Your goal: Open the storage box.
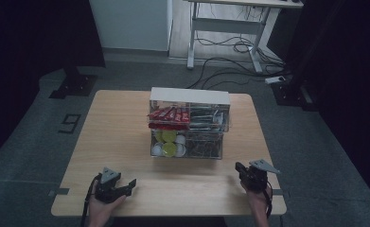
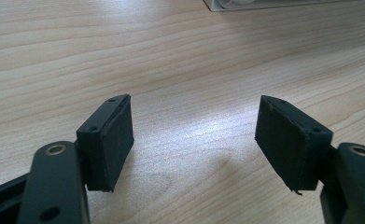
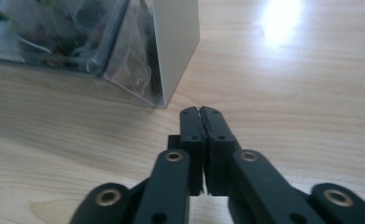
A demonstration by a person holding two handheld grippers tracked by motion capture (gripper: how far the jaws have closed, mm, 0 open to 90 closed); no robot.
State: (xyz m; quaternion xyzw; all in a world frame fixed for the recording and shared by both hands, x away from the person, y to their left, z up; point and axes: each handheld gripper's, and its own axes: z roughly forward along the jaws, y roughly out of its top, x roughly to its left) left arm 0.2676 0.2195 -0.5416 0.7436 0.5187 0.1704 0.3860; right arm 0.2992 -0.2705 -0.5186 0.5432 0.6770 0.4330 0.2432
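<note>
A clear two-tier organiser box point(image 1: 189, 123) stands at the middle of the wooden table point(image 1: 116, 137); red packets fill its upper left part, round yellow and white capsules its lower left, dark packets its right side. My left gripper point(image 1: 131, 183) rests near the front left edge, open, nothing between its pads point(image 2: 111, 140). In the left gripper view its jaws stand wide over bare wood point(image 2: 194, 130). My right gripper point(image 1: 239, 168) is held near the front right, shut with its pads pressed together and nothing held point(image 3: 201, 112). The box corner point(image 3: 171, 56) lies just ahead of it.
A desk frame point(image 1: 230, 28) and cables point(image 1: 230, 61) lie on the floor beyond the table. Dark stands point(image 1: 74, 80) flank the table at the far left and right. A white power strip point(image 1: 276, 79) lies by the right stand.
</note>
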